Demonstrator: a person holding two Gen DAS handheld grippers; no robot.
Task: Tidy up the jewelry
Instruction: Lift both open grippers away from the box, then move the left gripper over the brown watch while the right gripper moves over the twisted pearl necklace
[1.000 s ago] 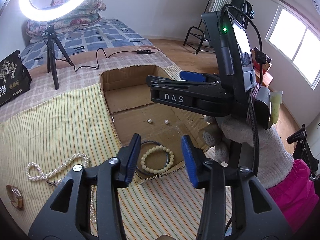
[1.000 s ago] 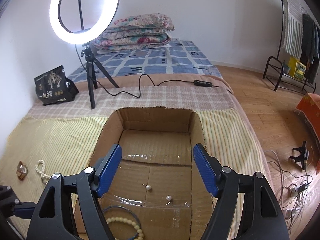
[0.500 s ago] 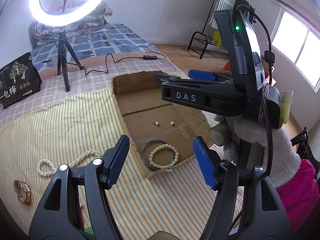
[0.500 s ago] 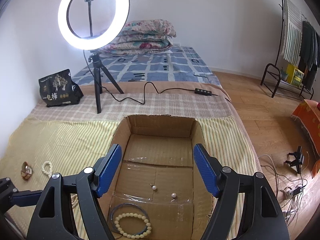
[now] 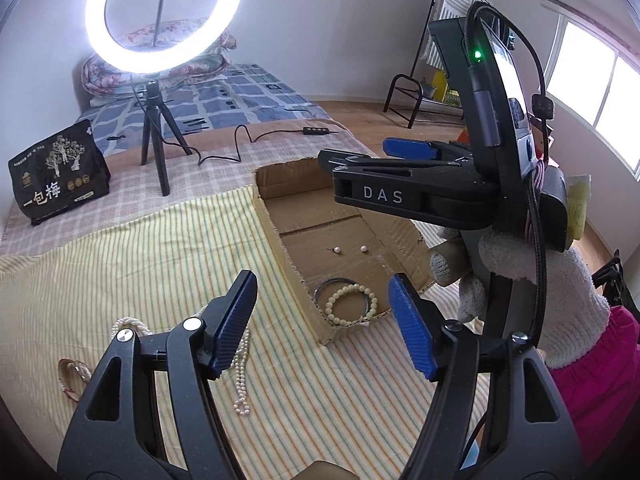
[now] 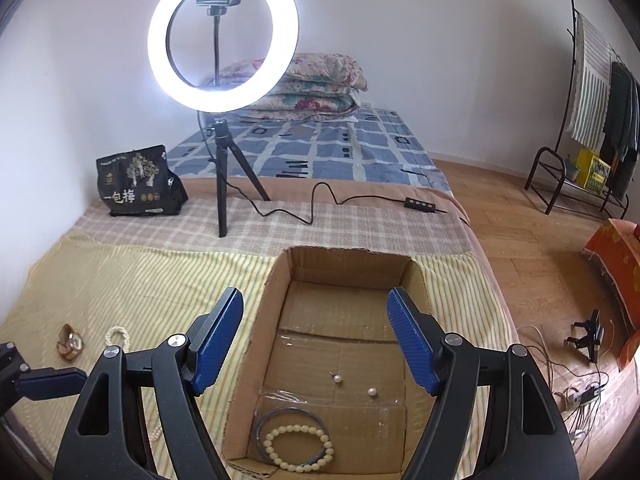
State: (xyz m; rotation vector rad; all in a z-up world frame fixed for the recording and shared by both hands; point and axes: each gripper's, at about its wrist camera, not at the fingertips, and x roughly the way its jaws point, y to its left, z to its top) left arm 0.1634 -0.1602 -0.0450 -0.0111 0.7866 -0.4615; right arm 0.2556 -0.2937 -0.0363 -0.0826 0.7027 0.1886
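Both tools are spread and hold nothing; the left tool (image 5: 322, 320) hovers near the pearl necklace (image 5: 240, 360); the right tool (image 6: 316, 340) hangs above the cardboard box (image 6: 352, 256) holding the bead bracelet (image 6: 298, 448).

We see a bed (image 6: 360, 220) spread with a yellow striped cloth (image 6: 132, 284). On the cloth lie an open shallow cardboard box (image 6: 348, 268), a white pearl necklace (image 5: 240, 360) and a small brown wristwatch (image 6: 70, 342). Farther back on the bed stand a lit ring light on a black tripod (image 6: 222, 184), a black snack bag (image 6: 136, 182) and folded floral quilts (image 6: 312, 88).
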